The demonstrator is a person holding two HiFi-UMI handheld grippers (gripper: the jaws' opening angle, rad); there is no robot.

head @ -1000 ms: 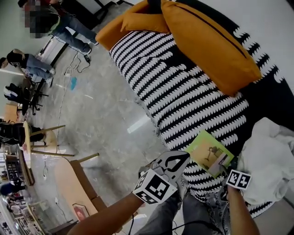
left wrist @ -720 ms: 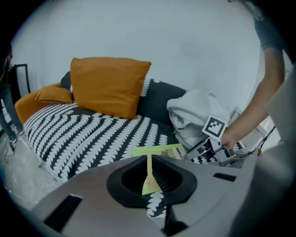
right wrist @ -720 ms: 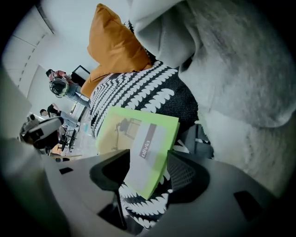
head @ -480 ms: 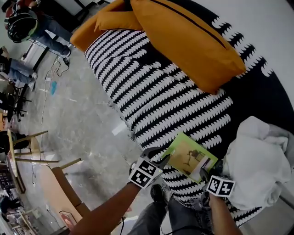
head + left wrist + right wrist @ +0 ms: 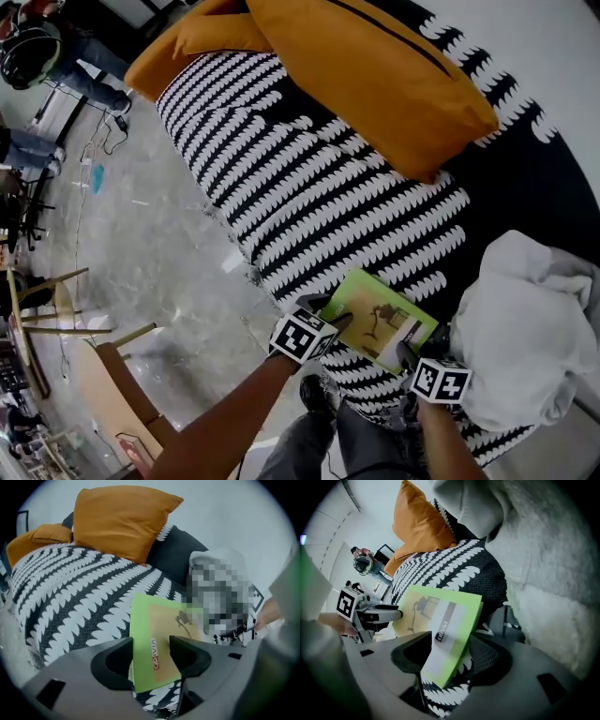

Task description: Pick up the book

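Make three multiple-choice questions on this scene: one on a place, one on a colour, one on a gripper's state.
1. In the head view, the white cloth lies where from the book? A left B right C underneath
2. The book's cover is: A green B red C blue
3. The left gripper is: A shut empty B shut on the cloth C open

B: the cloth is heaped right of the book. A: the cover is lime green. C: its jaws, just now opening, stand apart, the book's edge between them.
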